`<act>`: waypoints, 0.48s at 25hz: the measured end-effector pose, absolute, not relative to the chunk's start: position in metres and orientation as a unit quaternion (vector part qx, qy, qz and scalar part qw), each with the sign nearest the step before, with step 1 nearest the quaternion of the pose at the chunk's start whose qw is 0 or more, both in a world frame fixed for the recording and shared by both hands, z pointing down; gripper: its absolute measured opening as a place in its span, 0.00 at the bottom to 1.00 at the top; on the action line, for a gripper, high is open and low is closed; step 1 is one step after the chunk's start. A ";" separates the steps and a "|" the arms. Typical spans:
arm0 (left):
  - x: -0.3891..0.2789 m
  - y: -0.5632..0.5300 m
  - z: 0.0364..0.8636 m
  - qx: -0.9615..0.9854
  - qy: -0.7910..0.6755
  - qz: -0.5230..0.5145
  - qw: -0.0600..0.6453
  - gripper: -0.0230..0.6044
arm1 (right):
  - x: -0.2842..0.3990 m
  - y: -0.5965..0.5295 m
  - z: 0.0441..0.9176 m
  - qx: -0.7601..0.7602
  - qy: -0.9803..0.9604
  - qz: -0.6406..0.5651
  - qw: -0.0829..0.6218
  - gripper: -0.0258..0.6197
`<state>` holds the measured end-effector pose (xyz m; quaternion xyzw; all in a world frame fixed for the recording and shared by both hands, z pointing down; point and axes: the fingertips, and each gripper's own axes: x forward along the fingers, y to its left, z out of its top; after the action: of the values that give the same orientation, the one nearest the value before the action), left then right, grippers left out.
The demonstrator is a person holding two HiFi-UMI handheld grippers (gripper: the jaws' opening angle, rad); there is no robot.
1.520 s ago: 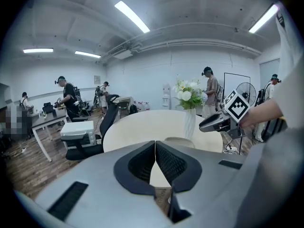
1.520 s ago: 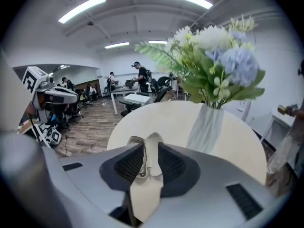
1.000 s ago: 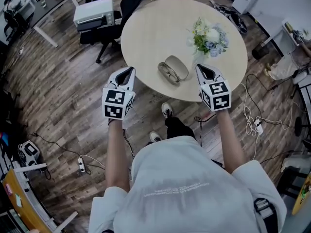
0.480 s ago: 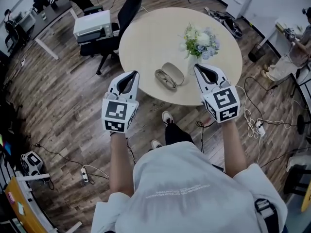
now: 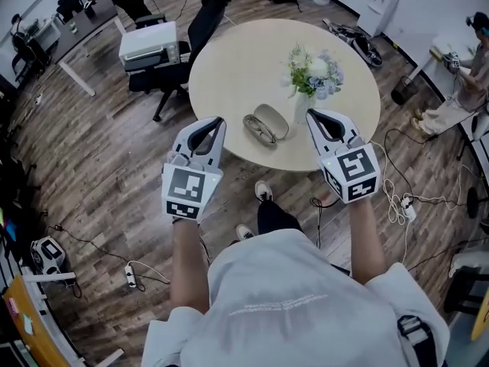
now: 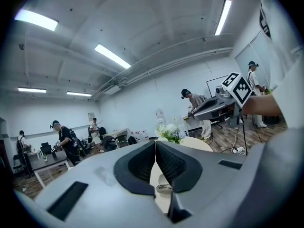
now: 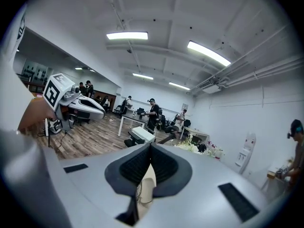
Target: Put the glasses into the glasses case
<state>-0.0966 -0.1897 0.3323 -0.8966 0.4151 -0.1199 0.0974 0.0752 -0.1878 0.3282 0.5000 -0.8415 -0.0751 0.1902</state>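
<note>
Before reaching for the glasses (image 5: 259,130), spread the left gripper (image 5: 216,121) and the right gripper (image 5: 312,115): read both as pressed shut tip to tip, holding nothing, hovering off the near edge of the round table (image 5: 229,60). Come in low, pinch at the bridge or a temple rather than a lens, and steady the glasses case (image 5: 273,118) with the other gripper. Keep the right side clear of the flower vase (image 5: 300,109) standing just beside the case. Note the case lying open near the front edge, with the glasses at its near-left half. Cannot tell whether already seated in the tray or merely against it: too small in the head view, mostly screened by the jaws in both gripper views. Cannot resolve whether folded or not
</note>
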 end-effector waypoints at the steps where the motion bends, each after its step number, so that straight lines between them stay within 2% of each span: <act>1: -0.096 -0.189 0.334 -0.897 0.414 -0.122 0.097 0.06 | 0.074 -0.187 0.332 0.496 -0.843 -0.077 0.195 0.04; 12: -0.109 -0.190 0.344 -0.891 0.428 -0.131 0.080 0.06 | 0.065 -0.192 0.344 0.481 -0.851 -0.073 0.199 0.04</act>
<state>-0.1094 -0.1901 0.3441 -0.8907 0.4279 -0.1313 0.0798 0.0646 -0.1915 0.3443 0.4810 -0.8508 -0.0728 0.1987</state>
